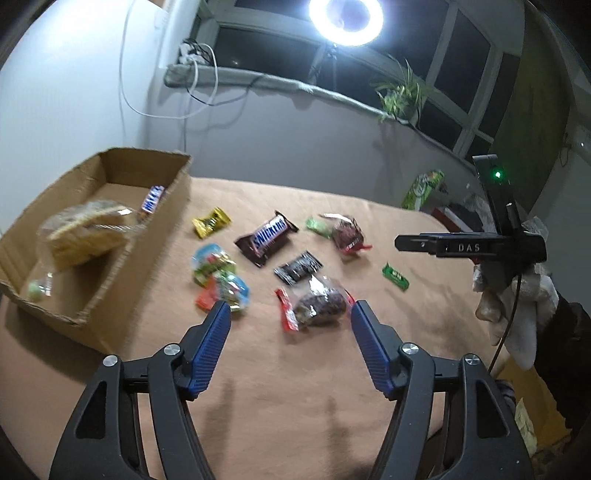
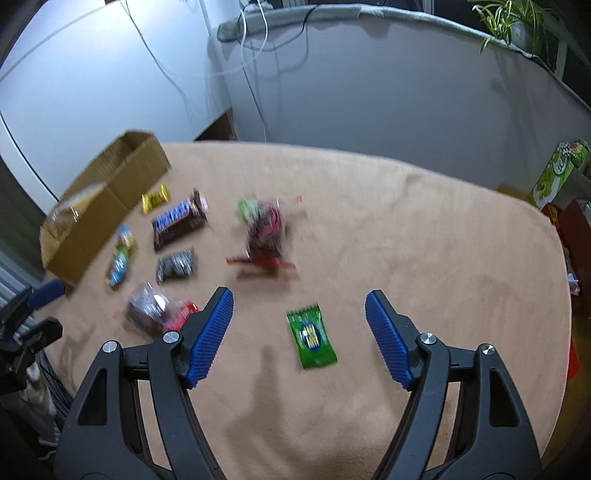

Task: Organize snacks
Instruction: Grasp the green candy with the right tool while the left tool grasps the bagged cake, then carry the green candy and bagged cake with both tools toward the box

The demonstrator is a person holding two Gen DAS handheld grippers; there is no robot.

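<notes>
Snacks lie scattered on a tan tablecloth (image 1: 424,314). My left gripper (image 1: 291,308) is open, its blue fingertips on either side of a clear pack of dark biscuits with a red wrapper (image 1: 317,304). Beyond it lie a Snickers bar (image 1: 267,236), a black packet (image 1: 297,267), a yellow candy (image 1: 211,221), colourful candy packs (image 1: 218,277) and a red-dark pack (image 1: 345,234). My right gripper (image 2: 299,301) is open above a small green packet (image 2: 312,336); it also shows in the left wrist view (image 1: 417,244). A cardboard box (image 1: 162,229) at the left holds a bread pack (image 1: 86,234) and a blue bar (image 1: 152,199).
The table's far edge meets a grey wall with dangling cables (image 1: 192,92). A ring light (image 1: 345,18) and a plant (image 1: 400,92) stand on the windowsill. A green carton (image 2: 556,173) and clutter sit off the table's right side.
</notes>
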